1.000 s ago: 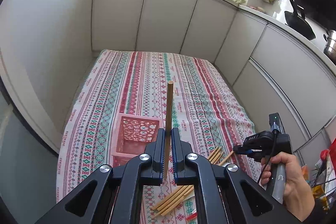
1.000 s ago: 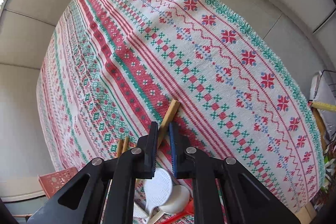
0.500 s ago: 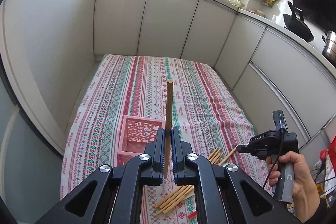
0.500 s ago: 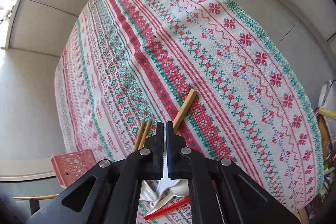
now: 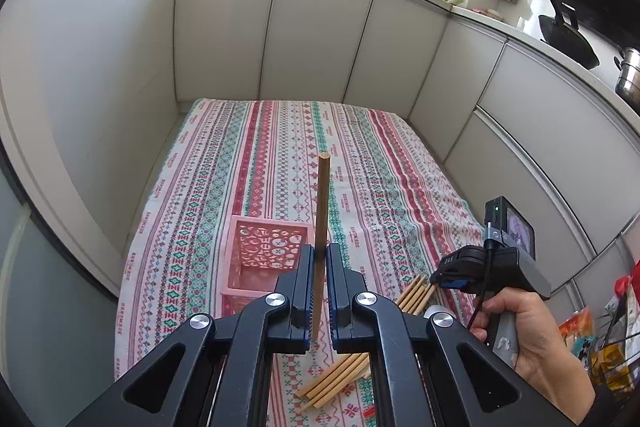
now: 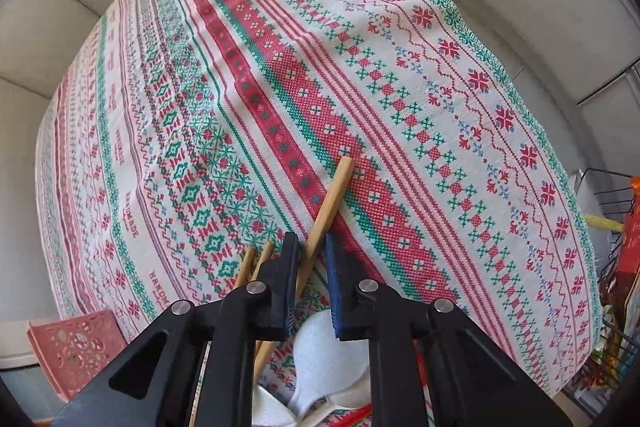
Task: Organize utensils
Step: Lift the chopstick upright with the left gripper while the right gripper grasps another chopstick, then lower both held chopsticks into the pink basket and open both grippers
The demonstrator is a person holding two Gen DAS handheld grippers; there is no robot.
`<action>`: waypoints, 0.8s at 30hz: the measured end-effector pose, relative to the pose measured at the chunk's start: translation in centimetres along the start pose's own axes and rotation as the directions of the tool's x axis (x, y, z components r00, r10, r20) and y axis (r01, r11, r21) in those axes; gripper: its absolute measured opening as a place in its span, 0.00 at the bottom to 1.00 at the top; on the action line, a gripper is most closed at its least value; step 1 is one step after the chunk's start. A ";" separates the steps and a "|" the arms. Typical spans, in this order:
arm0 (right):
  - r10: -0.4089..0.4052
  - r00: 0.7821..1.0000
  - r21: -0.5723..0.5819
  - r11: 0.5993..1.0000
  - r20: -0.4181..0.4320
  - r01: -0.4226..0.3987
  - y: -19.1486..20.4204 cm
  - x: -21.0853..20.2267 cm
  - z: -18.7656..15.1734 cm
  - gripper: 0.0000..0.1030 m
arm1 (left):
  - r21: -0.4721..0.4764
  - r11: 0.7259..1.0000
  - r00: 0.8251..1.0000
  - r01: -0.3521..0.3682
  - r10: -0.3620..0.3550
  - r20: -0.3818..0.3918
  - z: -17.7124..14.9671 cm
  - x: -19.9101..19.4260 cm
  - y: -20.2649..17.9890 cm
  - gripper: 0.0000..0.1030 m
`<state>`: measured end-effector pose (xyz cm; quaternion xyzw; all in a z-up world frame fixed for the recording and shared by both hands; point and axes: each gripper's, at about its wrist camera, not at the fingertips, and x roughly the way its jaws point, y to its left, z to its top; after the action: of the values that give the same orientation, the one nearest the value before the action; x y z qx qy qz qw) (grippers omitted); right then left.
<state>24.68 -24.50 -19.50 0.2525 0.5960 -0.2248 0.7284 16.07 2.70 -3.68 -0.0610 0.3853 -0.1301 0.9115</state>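
Observation:
My left gripper (image 5: 319, 255) is shut on a wooden chopstick (image 5: 322, 203) that stands upright, held above the patterned tablecloth just right of a pink perforated basket (image 5: 264, 259). Several more chopsticks (image 5: 340, 375) lie on the cloth below it. My right gripper (image 6: 312, 247) is open, its jaws astride a chopstick (image 6: 334, 195) that lies on the cloth. Two more chopstick tips (image 6: 256, 261) show to its left. White plastic spoons (image 6: 324, 355) and a red utensil (image 6: 352, 417) lie under the right gripper. The right gripper also shows in the left wrist view (image 5: 452, 275).
The table (image 6: 280, 67) with its red and green cloth sits in a corner of white cabinets (image 5: 320, 39). The pink basket also shows at the lower left in the right wrist view (image 6: 76, 347). A wire rack with packets (image 6: 616, 267) stands past the table's right edge.
My right gripper was shut half a second ago and has opened around the lying chopstick, lower over the cloth. My left gripper has lifted and drawn back a little with its chopstick.

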 end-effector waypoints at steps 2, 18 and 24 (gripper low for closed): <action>0.014 1.000 0.018 1.000 0.011 -0.014 0.0 0.0 0.0 0.12 | -0.002 1.000 1.000 -0.003 0.003 -0.001 -0.1 0.0 0.2 0.06; 0.349 0.914 -0.077 0.937 0.208 -0.341 -1.1 -10.8 -1.4 0.08 | -0.026 0.998 0.992 0.053 -0.049 0.119 1.3 -4.2 0.3 0.06; 0.495 0.784 -0.225 0.869 0.374 -0.441 0.8 -16.8 -3.4 0.08 | -0.017 1.000 0.962 0.022 -0.016 0.273 2.1 -8.0 0.1 0.06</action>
<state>19.44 -21.28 -3.47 0.2920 0.3563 -0.0477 0.8863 12.26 5.13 3.28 -0.0911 0.2570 -0.1255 0.9539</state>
